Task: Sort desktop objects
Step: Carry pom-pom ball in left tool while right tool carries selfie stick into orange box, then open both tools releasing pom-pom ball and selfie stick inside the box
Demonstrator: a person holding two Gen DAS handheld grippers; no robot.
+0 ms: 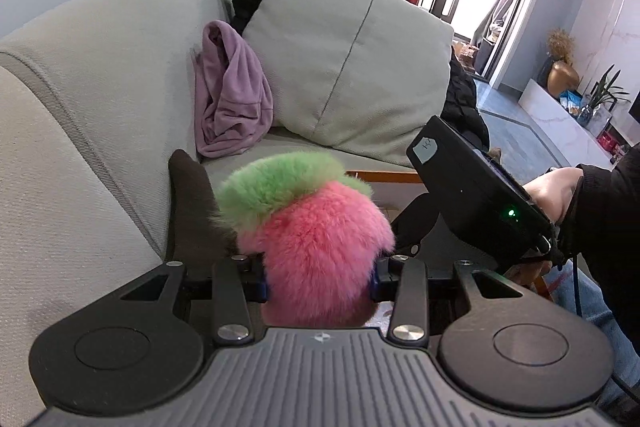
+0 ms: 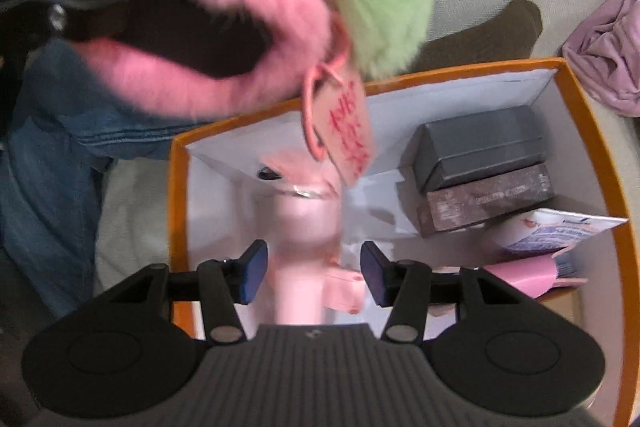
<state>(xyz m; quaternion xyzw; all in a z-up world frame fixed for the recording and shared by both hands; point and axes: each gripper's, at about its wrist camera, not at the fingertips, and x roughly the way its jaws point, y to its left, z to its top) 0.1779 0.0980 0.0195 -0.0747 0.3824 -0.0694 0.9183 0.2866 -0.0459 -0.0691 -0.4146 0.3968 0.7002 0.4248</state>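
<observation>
Left claw (image 1: 320, 267) clamped on the pink-green plush ball (image 1: 312, 227), held above the orange box (image 2: 592, 131). Right claw (image 2: 310, 273) gapes apart over a pink bottle (image 2: 300, 255) lying inside. Advice: centre the plush over bare box floor, mind the dangling tag (image 2: 348, 131), then release low.

Grey sofa (image 1: 100, 75), cushion (image 1: 344, 67), purple cloth (image 1: 230, 95), seemingly orange box (image 2: 600, 147)

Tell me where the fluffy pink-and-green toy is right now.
The fluffy toy sits clamped in the left gripper, held above the orange box beside the sofa.
</observation>
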